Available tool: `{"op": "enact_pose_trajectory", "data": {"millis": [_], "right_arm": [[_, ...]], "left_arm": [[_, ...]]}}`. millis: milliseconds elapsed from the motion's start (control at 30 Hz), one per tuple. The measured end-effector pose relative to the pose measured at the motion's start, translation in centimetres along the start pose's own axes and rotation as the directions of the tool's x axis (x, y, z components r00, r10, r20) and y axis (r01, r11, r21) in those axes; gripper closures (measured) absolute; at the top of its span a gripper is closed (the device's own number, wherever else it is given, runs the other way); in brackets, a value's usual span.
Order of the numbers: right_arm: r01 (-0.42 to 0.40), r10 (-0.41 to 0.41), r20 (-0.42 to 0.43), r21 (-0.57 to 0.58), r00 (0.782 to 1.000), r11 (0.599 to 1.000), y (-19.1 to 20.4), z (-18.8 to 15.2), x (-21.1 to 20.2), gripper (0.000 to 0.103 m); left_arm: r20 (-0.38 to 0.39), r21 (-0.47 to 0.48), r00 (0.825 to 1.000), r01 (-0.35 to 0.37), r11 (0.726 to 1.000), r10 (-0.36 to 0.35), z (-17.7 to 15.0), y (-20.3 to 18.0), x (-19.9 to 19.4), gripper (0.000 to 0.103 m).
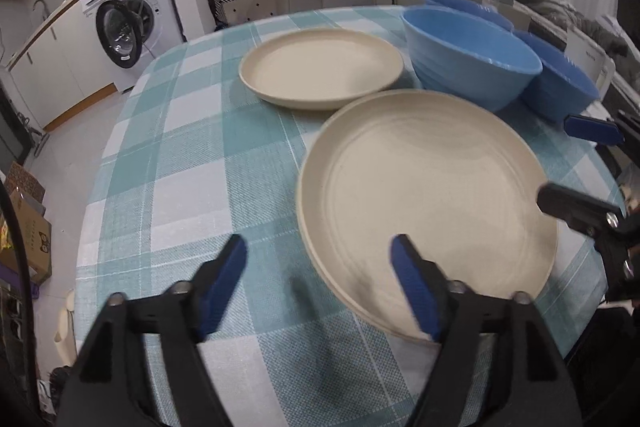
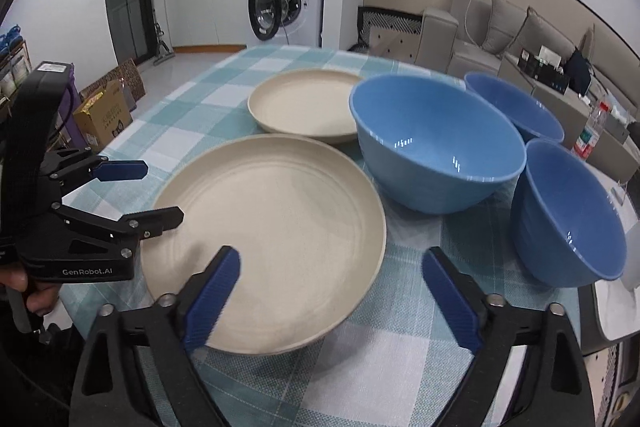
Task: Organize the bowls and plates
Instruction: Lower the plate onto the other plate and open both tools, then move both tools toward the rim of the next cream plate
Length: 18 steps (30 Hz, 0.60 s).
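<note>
Nearest to both cameras lies the near plate (image 2: pixel 264 243), a cream one resting flat on the checked surface (image 1: pixel 168 163). The left claw (image 1: pixel 320 283) is wide and holds nothing, with one finger over the plate's near-left rim, and the right claw (image 2: pixel 332 291) is also wide and empty, straddling the near-right rim, so the plate lies just ahead between them and I judge both about equally near. Behind it, apart, sits the far plate (image 2: pixel 304 103), and to the right stand the big blue bowl (image 2: pixel 436 147) and two smaller blue bowls (image 2: pixel 568 215), none stacked yet.
</note>
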State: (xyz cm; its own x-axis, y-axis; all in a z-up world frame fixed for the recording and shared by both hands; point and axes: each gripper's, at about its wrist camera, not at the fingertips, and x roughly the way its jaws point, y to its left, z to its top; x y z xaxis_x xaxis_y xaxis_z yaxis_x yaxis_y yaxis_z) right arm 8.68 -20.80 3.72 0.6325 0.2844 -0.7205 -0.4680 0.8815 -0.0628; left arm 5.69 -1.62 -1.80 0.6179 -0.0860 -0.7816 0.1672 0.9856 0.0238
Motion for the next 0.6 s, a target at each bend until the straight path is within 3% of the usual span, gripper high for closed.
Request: {"op": "enact_pose_trajectory", "data": {"millis": [200,600], "right_arm": [[0.000,0.000,0.089,0.003,0.996,1.000,-0.2,1.3,-1.8,0.001],[-0.015,0.009,0.175,0.033,0.985,0.999,-2.0,4.5,-2.8,0.001]], "left_arm": [[0.076,-0.093,0.997,-0.004,0.996,0.012,0.8,2.0,-1.0,0.005],[0.104,-0.188,0.992,-0.048,0.981,0.068,2.7,4.4,-0.1,0.004]]}}
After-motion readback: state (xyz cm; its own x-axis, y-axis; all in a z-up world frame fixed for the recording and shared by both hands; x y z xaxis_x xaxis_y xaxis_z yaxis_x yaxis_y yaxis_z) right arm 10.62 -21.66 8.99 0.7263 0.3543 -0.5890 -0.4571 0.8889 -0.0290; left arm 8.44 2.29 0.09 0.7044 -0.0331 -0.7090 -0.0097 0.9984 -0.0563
